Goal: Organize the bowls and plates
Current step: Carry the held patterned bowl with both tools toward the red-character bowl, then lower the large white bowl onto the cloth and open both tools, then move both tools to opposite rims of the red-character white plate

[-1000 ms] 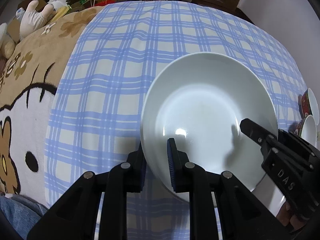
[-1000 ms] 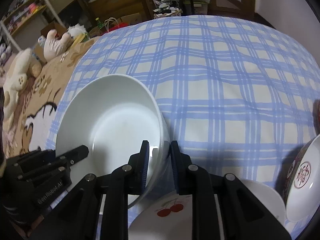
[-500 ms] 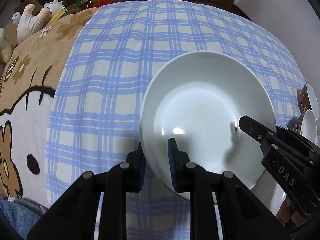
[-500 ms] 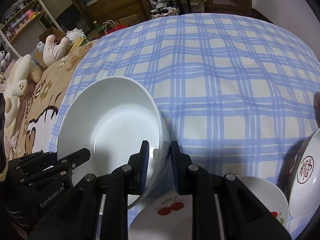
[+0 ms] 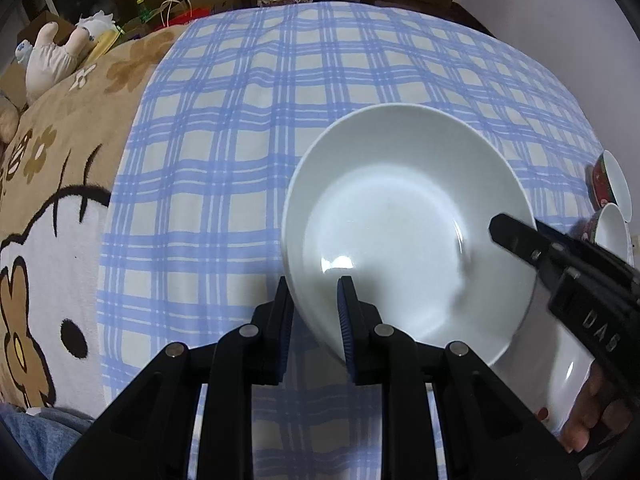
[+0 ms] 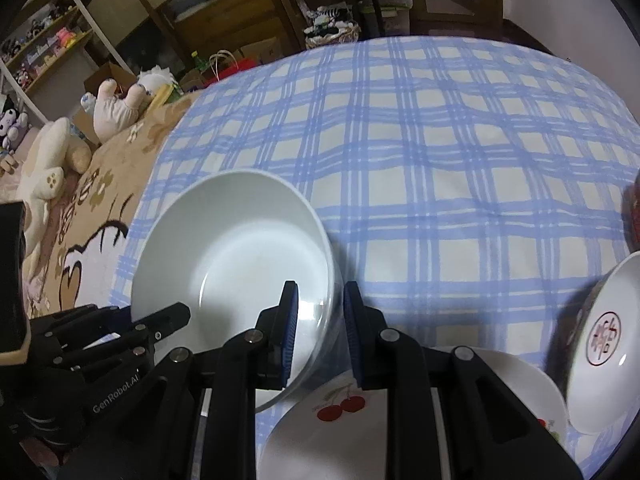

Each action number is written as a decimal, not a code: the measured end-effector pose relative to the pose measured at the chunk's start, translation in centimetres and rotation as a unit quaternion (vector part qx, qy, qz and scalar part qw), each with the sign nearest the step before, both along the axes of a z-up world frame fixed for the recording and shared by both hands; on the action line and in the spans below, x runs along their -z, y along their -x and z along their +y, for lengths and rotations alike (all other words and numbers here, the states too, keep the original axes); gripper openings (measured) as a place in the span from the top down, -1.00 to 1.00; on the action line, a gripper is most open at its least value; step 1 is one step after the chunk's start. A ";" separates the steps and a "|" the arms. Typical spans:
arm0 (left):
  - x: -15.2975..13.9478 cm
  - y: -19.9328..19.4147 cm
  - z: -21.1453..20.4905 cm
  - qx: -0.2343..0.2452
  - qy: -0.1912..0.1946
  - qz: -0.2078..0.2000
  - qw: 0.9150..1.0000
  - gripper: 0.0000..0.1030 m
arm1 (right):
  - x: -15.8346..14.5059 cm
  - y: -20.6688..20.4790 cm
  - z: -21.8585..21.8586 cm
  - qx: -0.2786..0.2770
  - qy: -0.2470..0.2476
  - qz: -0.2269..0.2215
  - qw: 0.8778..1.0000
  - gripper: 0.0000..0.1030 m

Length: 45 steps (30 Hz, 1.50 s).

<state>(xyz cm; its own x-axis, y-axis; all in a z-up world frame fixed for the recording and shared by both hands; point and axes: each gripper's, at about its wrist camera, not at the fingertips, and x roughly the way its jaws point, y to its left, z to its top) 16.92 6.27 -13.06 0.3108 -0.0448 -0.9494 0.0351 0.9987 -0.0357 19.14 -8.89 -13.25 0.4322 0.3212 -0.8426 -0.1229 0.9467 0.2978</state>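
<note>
Gripping the white plate [image 5: 404,232] by opposite rims, my left gripper [image 5: 316,312] and right gripper [image 6: 320,320] stay nearly closed, sharing its weight so it rides level.

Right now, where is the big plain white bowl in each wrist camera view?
Left wrist view: white bowl sits right of centre, its near rim between the left gripper fingers.
Right wrist view: white bowl sits left of centre.
Shared landmark: the blue checked tablecloth under it.
</note>
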 end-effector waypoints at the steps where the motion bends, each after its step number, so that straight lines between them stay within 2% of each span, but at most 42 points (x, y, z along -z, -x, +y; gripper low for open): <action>1: -0.2 0.2 0.0 0.001 0.000 -0.004 1.000 0.59 | -0.4 0.1 -0.3 0.002 -0.002 -0.003 1.000 0.51; 12: -5.3 2.4 -0.9 0.019 0.006 -0.066 0.998 0.57 | -5.5 2.5 -4.4 0.007 0.044 -0.048 0.998 0.48; 14: -6.5 2.4 -2.1 0.033 0.005 -0.079 0.996 0.52 | -6.3 3.0 -5.6 0.012 0.049 -0.055 0.997 0.30; 16: -7.5 2.6 -3.3 0.047 0.005 -0.089 0.995 0.32 | -7.3 3.8 -7.0 0.022 0.052 -0.067 0.996 0.15; 17: -7.8 2.6 -3.9 0.051 0.004 -0.093 0.994 0.24 | -7.7 4.1 -7.7 0.026 0.054 -0.072 0.996 0.13; 19: -8.7 2.8 -5.4 0.062 -0.002 -0.108 0.992 -0.04 | -8.4 4.7 -9.0 0.033 0.059 -0.078 0.995 0.08; 22: -9.4 2.8 -7.6 0.078 -0.002 -0.108 0.991 -0.28 | -9.4 5.7 -10.8 0.046 0.073 -0.088 0.992 -0.26; 24: -9.5 2.6 -8.8 0.088 0.006 -0.104 0.991 -0.43 | -10.1 6.3 -11.8 0.051 0.082 -0.095 0.991 -0.34; 26: -9.8 2.7 -10.1 0.098 0.010 -0.109 0.989 -0.58 | -10.5 6.9 -13.1 0.058 0.086 -0.096 0.990 -0.58; 28: -10.1 2.7 -11.6 0.109 0.008 -0.118 0.987 -0.72 | -10.9 7.4 -14.3 0.066 0.092 -0.102 0.988 -0.73; 36: -9.2 1.8 -15.9 0.137 0.027 -0.124 0.982 -0.77 | -10.1 8.2 -17.9 0.086 0.116 -0.091 0.985 -0.74; 45: -6.9 0.3 -19.8 0.181 0.024 -0.109 0.977 -0.77 | -7.1 8.2 -20.8 0.120 0.094 -0.072 0.986 -0.75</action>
<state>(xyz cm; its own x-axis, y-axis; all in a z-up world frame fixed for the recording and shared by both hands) 16.57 -13.48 -6.20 0.4607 -0.2327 -0.8565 0.3978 0.9168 -0.0351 10.94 -29.65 -6.12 0.5958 0.0386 -0.8022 0.0833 0.9905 0.1095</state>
